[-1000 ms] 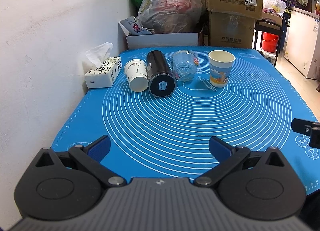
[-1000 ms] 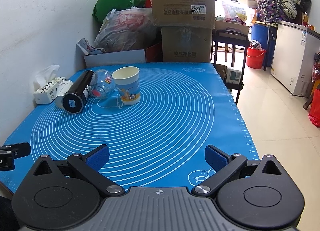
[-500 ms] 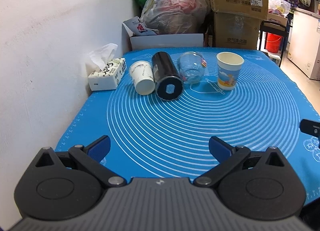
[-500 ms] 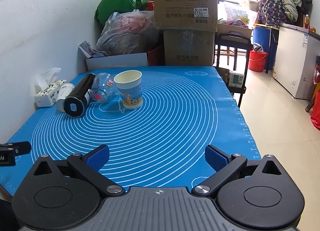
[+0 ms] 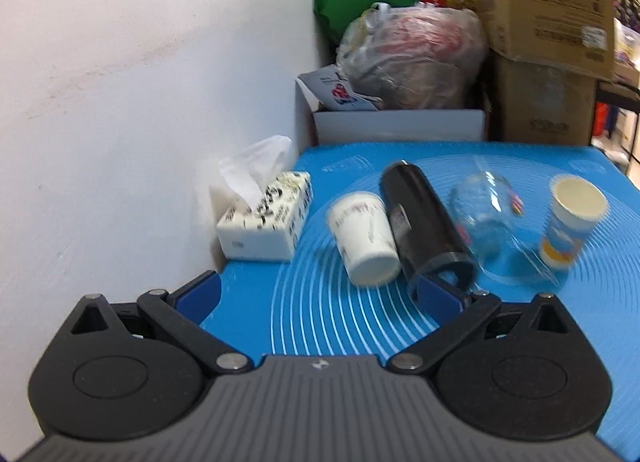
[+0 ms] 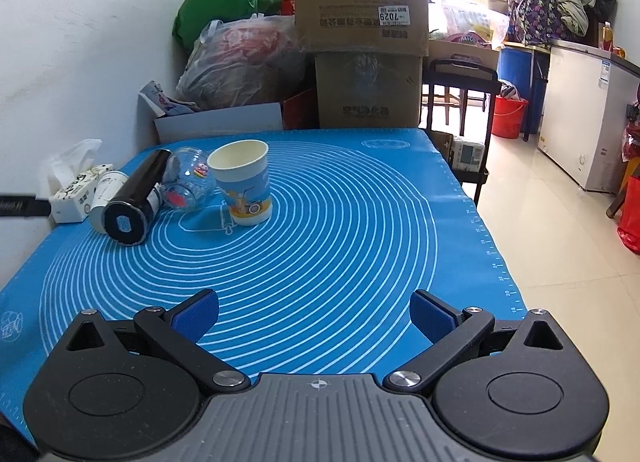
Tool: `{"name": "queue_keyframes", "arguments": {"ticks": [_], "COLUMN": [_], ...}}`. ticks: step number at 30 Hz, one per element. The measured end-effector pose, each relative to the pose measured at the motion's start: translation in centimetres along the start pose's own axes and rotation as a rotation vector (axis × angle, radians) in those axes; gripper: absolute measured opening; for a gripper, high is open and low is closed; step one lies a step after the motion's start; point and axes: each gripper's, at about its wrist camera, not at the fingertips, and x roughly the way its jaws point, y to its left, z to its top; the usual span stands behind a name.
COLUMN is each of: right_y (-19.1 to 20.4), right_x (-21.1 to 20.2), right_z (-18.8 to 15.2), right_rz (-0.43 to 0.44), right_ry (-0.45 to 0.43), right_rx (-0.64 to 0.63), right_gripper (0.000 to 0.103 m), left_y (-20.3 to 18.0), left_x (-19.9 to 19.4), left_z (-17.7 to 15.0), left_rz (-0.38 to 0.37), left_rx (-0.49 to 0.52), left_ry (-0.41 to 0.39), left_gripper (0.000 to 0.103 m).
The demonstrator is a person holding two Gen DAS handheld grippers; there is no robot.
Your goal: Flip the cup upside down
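A paper cup (image 5: 571,221) with a blue and yellow print stands upright on the blue mat (image 5: 520,326), open end up; it also shows in the right wrist view (image 6: 245,181). A white paper cup (image 5: 365,238) lies on its side, base toward me, and shows small in the right wrist view (image 6: 105,197). My left gripper (image 5: 318,296) is open and empty, close in front of the white cup and the black flask (image 5: 426,223). My right gripper (image 6: 314,314) is open and empty, well short of the printed cup.
A black flask (image 6: 134,199) and a clear glass jar (image 6: 188,181) lie on their sides between the cups. A tissue box (image 5: 266,219) sits by the white wall. Cardboard boxes (image 6: 362,37) and bags stand behind the table. The mat's right edge (image 6: 492,246) drops to the floor.
My left gripper has moved forward and left toward the white cup and the flask. The right gripper has barely moved. Both stay open.
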Motion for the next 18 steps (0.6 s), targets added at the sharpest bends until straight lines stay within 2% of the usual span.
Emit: {"name": "queue_keyframes", "arguments": {"ticks": [4,8,13,18], "right_y": [-0.2,-0.5,-1.2,-1.7], "right_x": [1.1,2.0,3.1,4.0], "right_z": [0.2,0.3,0.4,0.4], "right_rz": [-0.008,-0.016,-0.030,-0.032], "right_ry": [0.001,0.006,0.019,0.032], "right_rx": [0.012,0.019,0.040,0.065], "right_gripper": [0.103,0.103,0.103,0.103], "left_y": [0.0,-0.5,-1.3,-1.5], "left_x": [3.4,7.1,10.2,12.6], "left_z": [1.6,2.8,3.2,3.2], "left_rz": [0.006,-0.040,-0.017,-0.035], "left_rx": [-0.002,0.010,0.032,0.032], "left_ry": [-0.022,0.039,0.053,0.101], "left_gripper": [0.103,0.103,0.103,0.103]}}
